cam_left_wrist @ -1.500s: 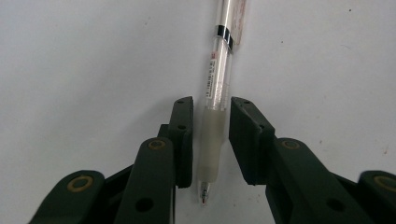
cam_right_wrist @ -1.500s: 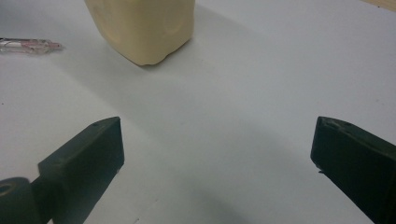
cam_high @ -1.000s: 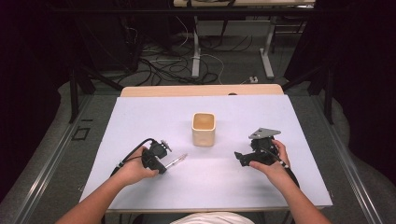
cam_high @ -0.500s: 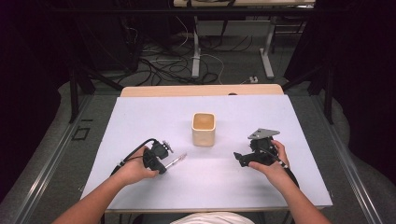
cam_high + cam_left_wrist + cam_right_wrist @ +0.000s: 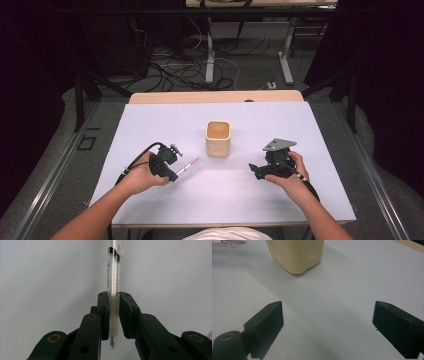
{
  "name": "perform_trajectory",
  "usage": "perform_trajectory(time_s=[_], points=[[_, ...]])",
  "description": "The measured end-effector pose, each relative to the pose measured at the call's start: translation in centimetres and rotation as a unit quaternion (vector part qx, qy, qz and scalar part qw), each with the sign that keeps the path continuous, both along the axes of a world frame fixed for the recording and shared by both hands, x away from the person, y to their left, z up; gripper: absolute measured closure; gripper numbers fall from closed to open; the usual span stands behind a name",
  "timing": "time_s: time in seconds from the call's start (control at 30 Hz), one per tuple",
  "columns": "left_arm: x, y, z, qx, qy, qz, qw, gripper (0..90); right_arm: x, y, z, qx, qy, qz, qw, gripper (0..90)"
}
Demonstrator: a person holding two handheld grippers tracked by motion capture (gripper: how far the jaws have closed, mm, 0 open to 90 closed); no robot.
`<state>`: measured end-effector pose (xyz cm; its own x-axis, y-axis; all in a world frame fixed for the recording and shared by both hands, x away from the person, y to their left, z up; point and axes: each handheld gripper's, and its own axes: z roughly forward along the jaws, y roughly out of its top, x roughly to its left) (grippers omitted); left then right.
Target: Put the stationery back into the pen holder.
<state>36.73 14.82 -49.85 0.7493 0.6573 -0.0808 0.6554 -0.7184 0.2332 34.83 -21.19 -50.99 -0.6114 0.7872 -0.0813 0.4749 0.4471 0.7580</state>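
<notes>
The clear-barrelled pen (image 5: 113, 277), with a black band, red print down its side and a frosted white grip sleeve, sits clamped at that sleeve, tip towards the camera in the left gripper view, barrel stretching out low above the white counter (image 5: 165, 125).

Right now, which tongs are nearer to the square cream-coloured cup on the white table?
Left, narrowly. The left tongs sit left of and nearer the person than the square cream-coloured cup, their clear plastic pen pointing toward it. The right tongs sit to its right, empty.
</notes>
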Motion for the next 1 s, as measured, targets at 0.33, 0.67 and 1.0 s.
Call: perform_trajectory(time_s=[0.33, 0.67, 1.0], points=[[-0.2, 0.3, 1.9, -0.016, 0.000, 0.002, 0.9999, 79.6, -0.2, 0.4, 0.7, -0.006, -0.020, 0.010, 0.9997, 14.9], [-0.4, 0.5, 3.2, -0.024, -0.001, 0.001, 0.9997, 79.6, -0.6, 1.2, 1.2, -0.007, -0.040, 0.035, 0.9985, 14.3], [-0.4, 0.7, 4.6, -0.030, 0.005, 0.003, 0.9995, 79.6, -1.4, 2.0, 2.4, -0.023, -0.121, 0.084, 0.9889, 14.1]])
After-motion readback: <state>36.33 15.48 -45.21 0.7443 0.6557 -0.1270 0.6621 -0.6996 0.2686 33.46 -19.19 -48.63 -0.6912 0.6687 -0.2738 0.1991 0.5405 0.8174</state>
